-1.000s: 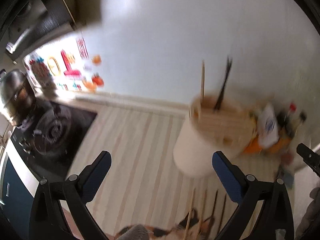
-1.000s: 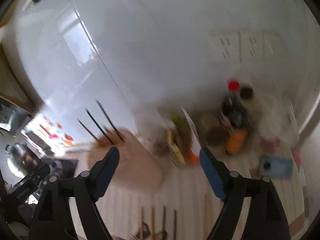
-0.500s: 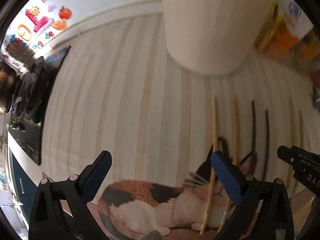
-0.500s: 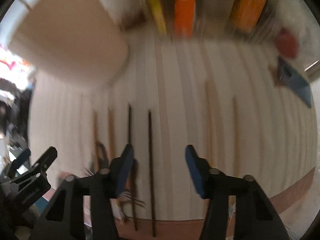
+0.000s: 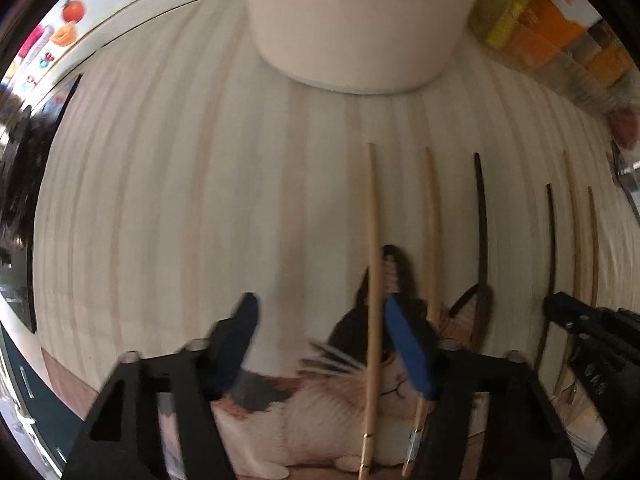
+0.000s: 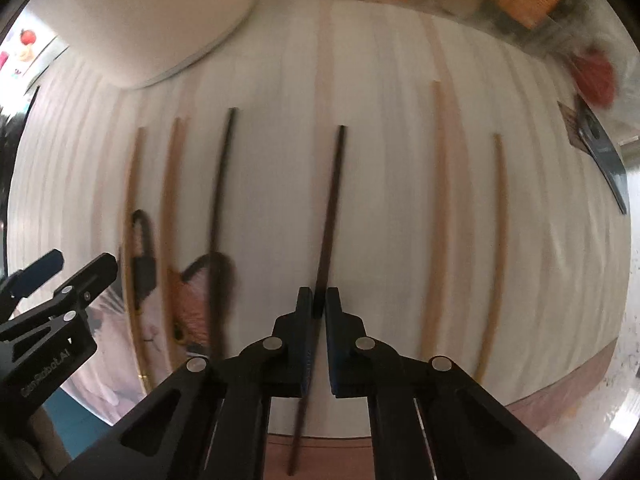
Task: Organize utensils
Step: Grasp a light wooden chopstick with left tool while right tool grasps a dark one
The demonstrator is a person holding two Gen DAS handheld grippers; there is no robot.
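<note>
Right-wrist view is showing the right claw [image 6: 316, 304] pinching a dark chopstick [image 6: 330, 208] between its blue pads, having just been closing on it, while the stick is still lying flat on the striped mat [image 6: 380, 160] near the tabletop's front edge. Left-wrist view is showing the left claw [image 5: 320, 324] standing about half open, its jaws having just been closing, with a pale chopstick [image 5: 373, 240] sitting just inside its right pad; I cannot tell whether that pad is touching it, and the other pad is clearly apart from it, so nothing is being held there yet. Five more sticks are lying loose in a row across the mat: a second pale one [image 5: 431, 220] beside the left claw, a dark one [image 5: 482, 232] over the cat picture [image 5: 340, 408], and two pale ones [image 6: 438, 200] toward the right edge. Behind them, toward the back edge, a white holder [image 5: 360, 20] is standing, its top out of view, so what it is already carrying is not showing. Judging from this, the sorting is sitting at an early stage: one stick is gripped but not lifted, one is being closed on, and the rest are waiting, all presumably bound for the holder.
</note>
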